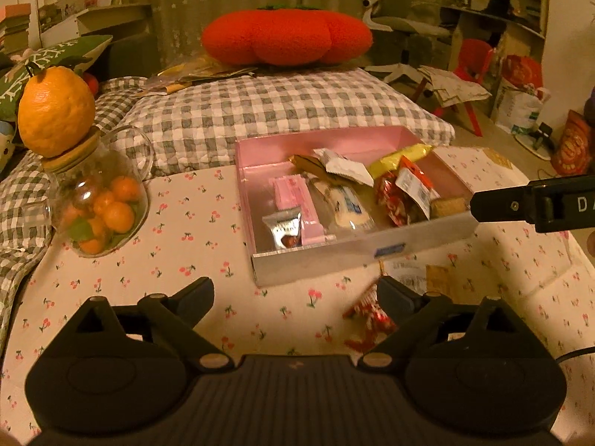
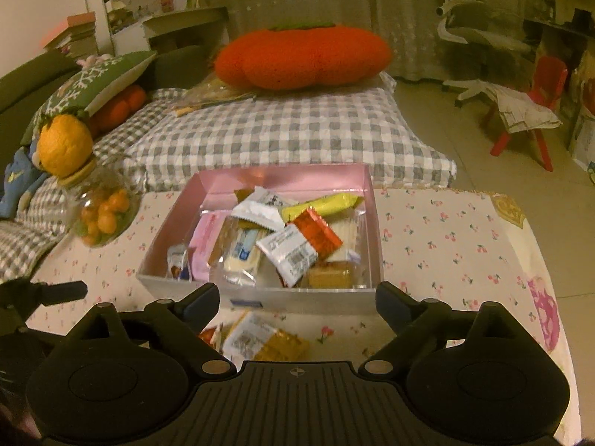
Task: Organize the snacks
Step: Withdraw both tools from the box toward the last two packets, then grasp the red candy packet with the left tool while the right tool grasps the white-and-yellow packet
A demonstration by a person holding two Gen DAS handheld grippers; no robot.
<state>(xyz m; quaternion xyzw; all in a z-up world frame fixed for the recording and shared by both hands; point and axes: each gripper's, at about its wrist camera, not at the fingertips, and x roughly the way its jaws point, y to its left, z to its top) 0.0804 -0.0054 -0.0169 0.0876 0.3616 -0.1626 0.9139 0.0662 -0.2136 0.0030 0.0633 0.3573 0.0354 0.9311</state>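
On the floral-cloth bench (image 2: 446,230) the pink box (image 2: 282,180) sits mid-surface with its long axis running near to far, packed with wrapped snacks lying at mixed angles — a yellow packet (image 2: 323,202) lies crosswise at the far end. Left of it stands a glass jar (image 1: 100,204) of small oranges with a large orange (image 1: 55,106) on its lid; a checked cushion (image 1: 282,107) lies beyond. Both the left gripper (image 1: 295,293) and right gripper (image 2: 297,299) are spread wide and empty, above loose packets (image 2: 256,338) lying just near of the box.

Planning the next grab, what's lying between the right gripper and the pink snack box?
In the right wrist view, loose snack packets lie on the cloth between the open right gripper and the pink box.
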